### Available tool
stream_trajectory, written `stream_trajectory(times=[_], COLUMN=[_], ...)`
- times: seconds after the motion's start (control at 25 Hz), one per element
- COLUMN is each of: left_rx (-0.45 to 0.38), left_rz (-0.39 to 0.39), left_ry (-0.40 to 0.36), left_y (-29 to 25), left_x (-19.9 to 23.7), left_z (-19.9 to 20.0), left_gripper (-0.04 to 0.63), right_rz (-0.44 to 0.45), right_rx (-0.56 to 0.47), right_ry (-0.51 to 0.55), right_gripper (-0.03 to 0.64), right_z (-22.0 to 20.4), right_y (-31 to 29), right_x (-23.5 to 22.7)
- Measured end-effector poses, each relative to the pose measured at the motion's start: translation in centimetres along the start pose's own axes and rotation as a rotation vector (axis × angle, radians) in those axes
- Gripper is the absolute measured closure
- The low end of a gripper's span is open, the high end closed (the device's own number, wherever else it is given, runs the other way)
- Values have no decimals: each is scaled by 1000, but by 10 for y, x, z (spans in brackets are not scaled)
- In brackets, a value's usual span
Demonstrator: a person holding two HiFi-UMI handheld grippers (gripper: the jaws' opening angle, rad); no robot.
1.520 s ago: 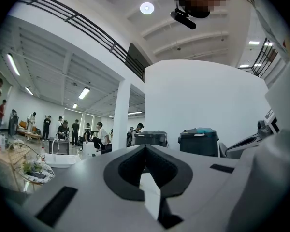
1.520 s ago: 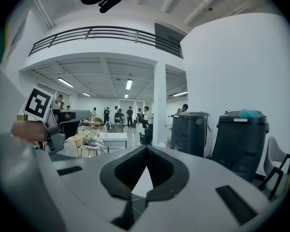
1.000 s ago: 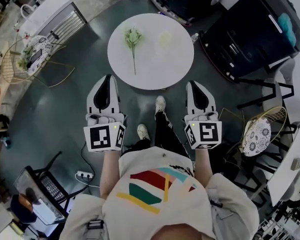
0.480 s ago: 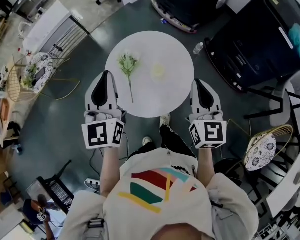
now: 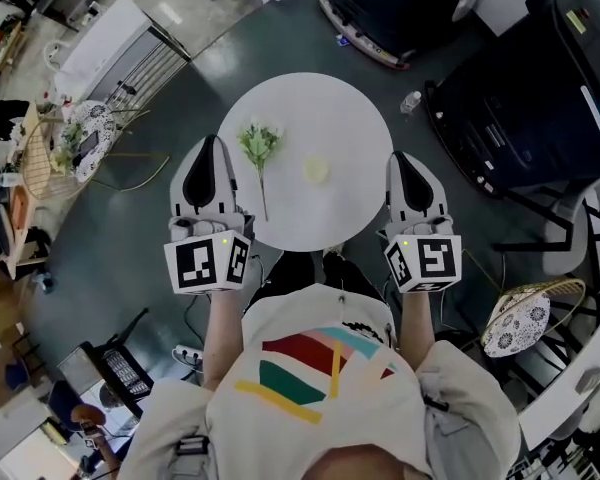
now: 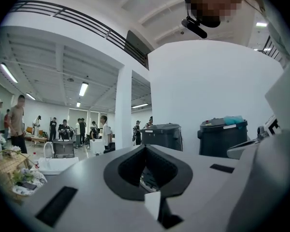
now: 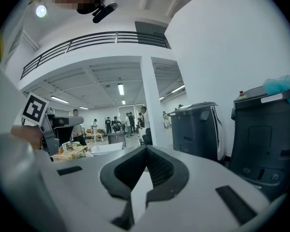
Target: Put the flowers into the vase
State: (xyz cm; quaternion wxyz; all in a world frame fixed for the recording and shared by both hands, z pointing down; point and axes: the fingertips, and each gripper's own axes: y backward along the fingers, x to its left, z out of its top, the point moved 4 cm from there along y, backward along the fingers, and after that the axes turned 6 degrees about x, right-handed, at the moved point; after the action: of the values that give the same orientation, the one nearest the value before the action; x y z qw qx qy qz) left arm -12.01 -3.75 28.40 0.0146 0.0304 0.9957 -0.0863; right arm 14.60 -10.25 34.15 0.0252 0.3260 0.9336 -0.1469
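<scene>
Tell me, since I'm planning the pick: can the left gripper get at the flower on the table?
Probably yes: the left gripper is at the edge of the table beside the flower, with nothing between them, though its jaws are shut.

Head camera is looking steeply down on the desk (image 5: 305,118); left tongs (image 5: 212,144) and right tongs (image 5: 398,158) cameras are facing level, sharing far bins (image 6: 222,137).

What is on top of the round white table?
A green flower sprig lies on the table, with a small pale vase apart to its right. The left gripper and right gripper cover bits of the table's edge.
</scene>
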Motion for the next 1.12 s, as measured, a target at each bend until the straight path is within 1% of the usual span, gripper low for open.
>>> stream_trajectory(times=[0.24, 0.4, 0.56, 0.76, 0.8, 0.84, 0.88, 0.92, 0.96, 1.0, 1.08, 1.12], left_rx=[-13, -3, 11, 52, 71, 95, 124, 157, 196, 242, 346, 399], left_rz=[-1, 15, 42, 74, 74, 68, 59, 48, 35, 19, -9, -18], left_ry=[19, 44, 83, 149, 169, 194, 223, 255, 290, 328, 396, 414], left_y=[-25, -39, -44, -54, -58, -63, -68, -73, -78, -82, -89, -92], left_x=[18, 35, 49, 68, 70, 72, 73, 74, 74, 73, 71, 70], left_z=[1, -1, -14, -36, -42, -50, -60, -72, -87, -104, -141, -159], left_gripper=[589, 589, 589, 584, 544, 482, 434, 373, 288, 232, 163, 139], right_rz=[8, 9, 13, 20, 20, 19, 17, 13, 8, 4, -9, -17], right_rx=[-5, 6, 27, 67, 76, 84, 92, 100, 110, 121, 144, 156], right_ry=[33, 47, 56, 72, 74, 75, 75, 76, 77, 80, 92, 99], right_gripper=[607, 607, 607, 607, 607, 607, 607, 607, 607, 607, 607, 607], right_z=[17, 25, 27, 21, 19, 18, 17, 15, 13, 11, 6, 3], right_y=[-31, -49, -63, -79, -81, -84, -86, -88, -89, -90, -92, -93], right_x=[11, 16, 20, 27, 28, 28, 29, 29, 29, 29, 29, 28])
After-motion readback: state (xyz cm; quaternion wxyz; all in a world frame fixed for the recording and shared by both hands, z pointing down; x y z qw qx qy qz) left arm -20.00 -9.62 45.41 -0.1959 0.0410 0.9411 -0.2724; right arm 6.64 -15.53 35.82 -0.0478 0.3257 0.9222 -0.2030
